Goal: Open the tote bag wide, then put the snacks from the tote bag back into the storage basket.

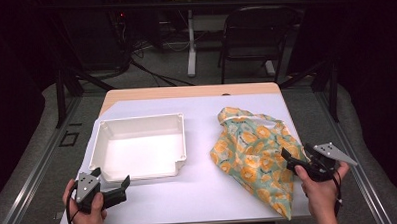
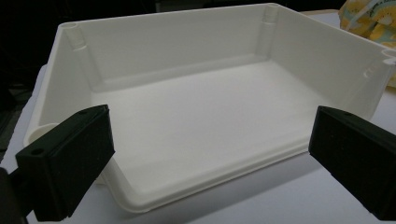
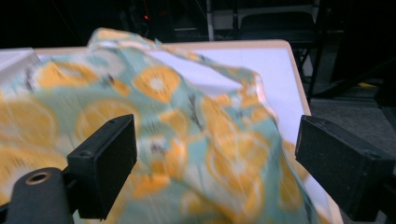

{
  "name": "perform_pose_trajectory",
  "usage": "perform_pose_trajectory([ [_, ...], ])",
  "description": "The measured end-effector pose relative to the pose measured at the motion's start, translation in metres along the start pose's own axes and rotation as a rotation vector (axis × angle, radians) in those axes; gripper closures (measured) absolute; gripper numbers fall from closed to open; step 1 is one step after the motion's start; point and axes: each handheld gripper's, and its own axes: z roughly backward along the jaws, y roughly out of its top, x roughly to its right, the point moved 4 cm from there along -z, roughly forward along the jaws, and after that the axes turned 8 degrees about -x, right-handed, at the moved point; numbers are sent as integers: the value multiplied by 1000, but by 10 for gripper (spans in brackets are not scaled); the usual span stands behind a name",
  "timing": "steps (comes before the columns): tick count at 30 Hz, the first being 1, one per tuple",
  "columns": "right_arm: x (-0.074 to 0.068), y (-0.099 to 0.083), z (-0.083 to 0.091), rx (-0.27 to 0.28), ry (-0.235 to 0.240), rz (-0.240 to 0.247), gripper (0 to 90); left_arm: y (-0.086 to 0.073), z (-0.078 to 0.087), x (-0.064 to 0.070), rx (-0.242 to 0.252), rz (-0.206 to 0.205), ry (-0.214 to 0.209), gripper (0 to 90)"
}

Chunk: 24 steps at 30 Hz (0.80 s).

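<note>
Cloth bag (image 1: 255, 157) with the orange-slice print is lying crumpled on the right half of the worktop (image 1: 204, 192), well apart from the white tray (image 1: 137, 146) on the left half. Its long axis runs roughly from the far handle end, up near the middle of the worktop, down to a pointy corner at the near right edge. The right gripper (image 1: 294, 158) is by far the nearer one: it sits right at the bag's right side, pointing left into it, and in the right gripper view the fabric (image 3: 187, 140) lies straight ahead between and beyond the jaws, which stand wide apart with nothing pinched. I can't tell whether the tips are actually touching the cloth yet. The left gripper (image 1: 111, 182) hovers just in front of the tray's near rim, its jaws also spread wide and empty, with the tray interior (image 2: 205, 116) dead ahead and bare. My guess is the next move is a pinch on the bag's right edge, so the right hand only needs to ease leftward. Count: one bag, one tray, two grippers.
</note>
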Motion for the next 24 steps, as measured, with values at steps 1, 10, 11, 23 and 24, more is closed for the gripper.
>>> perform_pose_trajectory([
  [1,0,0,0,0,0,0,103,0,-1,-1,2,5,-3,1],
  [10,-18,23,-44,-104,62,36,0,-1,-2,0,-13,6,-3,1],
  [11,-18,22,-48,-120,63,25,0,-1,-2,1,-14,7,-3,2],
  [23,-12,0,-57,-215,134,-27,817,-2,-6,11,-29,-5,-24,3],
  [24,-11,0,-55,-212,147,-28,873,-2,-6,11,-29,-5,-24,3],
])
